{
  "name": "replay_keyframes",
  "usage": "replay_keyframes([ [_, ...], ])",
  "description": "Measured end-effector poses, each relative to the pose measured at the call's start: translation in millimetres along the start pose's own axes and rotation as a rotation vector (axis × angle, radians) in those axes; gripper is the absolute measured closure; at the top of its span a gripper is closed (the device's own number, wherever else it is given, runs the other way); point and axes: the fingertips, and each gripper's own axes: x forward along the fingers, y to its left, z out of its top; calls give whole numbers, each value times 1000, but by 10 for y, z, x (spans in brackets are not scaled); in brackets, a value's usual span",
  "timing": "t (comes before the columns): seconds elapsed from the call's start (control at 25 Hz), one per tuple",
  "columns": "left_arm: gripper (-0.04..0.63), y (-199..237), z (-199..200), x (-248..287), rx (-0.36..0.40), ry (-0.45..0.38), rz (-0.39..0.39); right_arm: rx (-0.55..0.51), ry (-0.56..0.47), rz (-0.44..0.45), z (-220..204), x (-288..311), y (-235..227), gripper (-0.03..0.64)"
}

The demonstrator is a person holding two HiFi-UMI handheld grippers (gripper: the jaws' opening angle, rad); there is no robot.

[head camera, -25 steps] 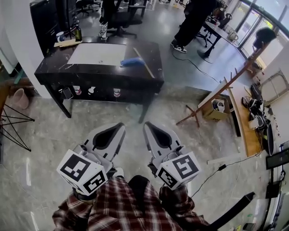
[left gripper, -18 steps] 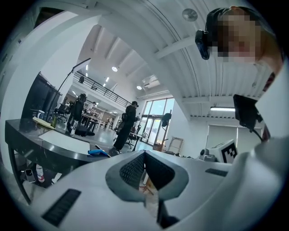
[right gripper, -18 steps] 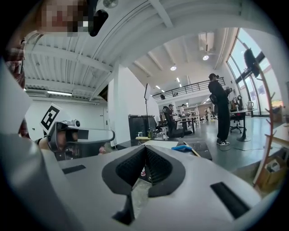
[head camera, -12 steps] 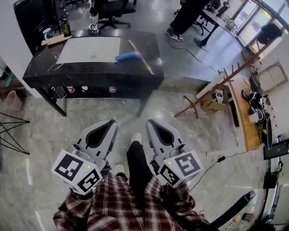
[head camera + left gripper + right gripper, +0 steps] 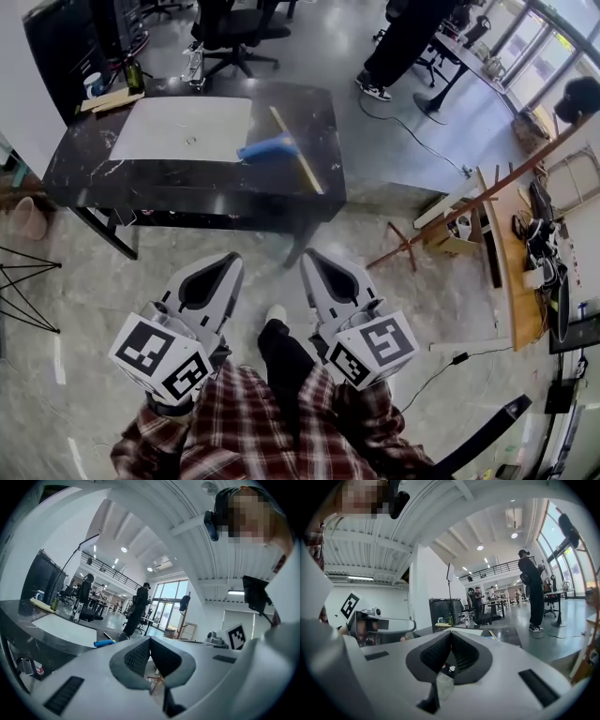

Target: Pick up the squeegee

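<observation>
In the head view, the only print you can make out is the black-and-white square marker pattern on the cube of the left gripper [image 5: 228, 260] and of the right gripper [image 5: 310, 256]. The label on the bottle [image 5: 134, 76] at the desk's far left corner is too small to read. The squeegee [image 5: 269, 147] lies on the black desk [image 5: 169, 183], well ahead of both grippers. It has a blue head and a long pale wooden handle that runs diagonally toward the desk's right front corner. The head lies just beside the right edge of the white mat [image 5: 183, 129]. Your plaid sleeves [image 5: 253, 436] fill the bottom of this view. In the left gripper view, the two jaws are pressed together at the tips with nothing between them. The blue head shows on the desk beyond them, to the left, and the other gripper's marker cube shows at the right. In the right gripper view, the jaws likewise meet at the tips and pinch nothing. The desk stands beyond the tips with the squeegee small on its top, and a person in dark clothes [image 5: 533, 592] stands to the right.
</observation>
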Motion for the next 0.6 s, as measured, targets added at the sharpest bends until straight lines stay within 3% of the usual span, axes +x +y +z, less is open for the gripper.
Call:
replay_keyframes([
  [0.36,584,296,431,1105,29,-39,23,-24,-25,55,452,626,-948,604],
  [0.6,584,375,441,1555,30,-32,66,-9,-28,96,538,832,-1432,604],
])
